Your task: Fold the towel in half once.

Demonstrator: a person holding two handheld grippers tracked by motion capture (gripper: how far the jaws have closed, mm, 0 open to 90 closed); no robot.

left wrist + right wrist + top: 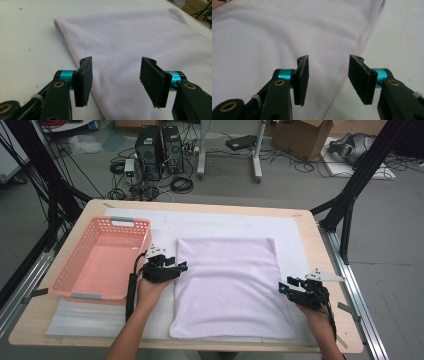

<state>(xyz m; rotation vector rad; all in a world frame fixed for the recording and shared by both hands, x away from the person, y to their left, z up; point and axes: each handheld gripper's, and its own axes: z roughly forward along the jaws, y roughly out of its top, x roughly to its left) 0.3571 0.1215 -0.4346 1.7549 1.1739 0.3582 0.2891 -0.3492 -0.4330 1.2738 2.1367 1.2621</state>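
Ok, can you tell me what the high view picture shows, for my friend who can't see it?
A folded pale lilac towel lies flat on a table, and a person holds an open hand-held gripper at each side edge: the left hand-held gripper and the right hand-held gripper. A pink basket sits to the left.

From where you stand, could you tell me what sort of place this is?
Probably a lab or workshop set up for recording: computer towers and tangled cables on the floor, cardboard boxes, and black frame struts around the table.
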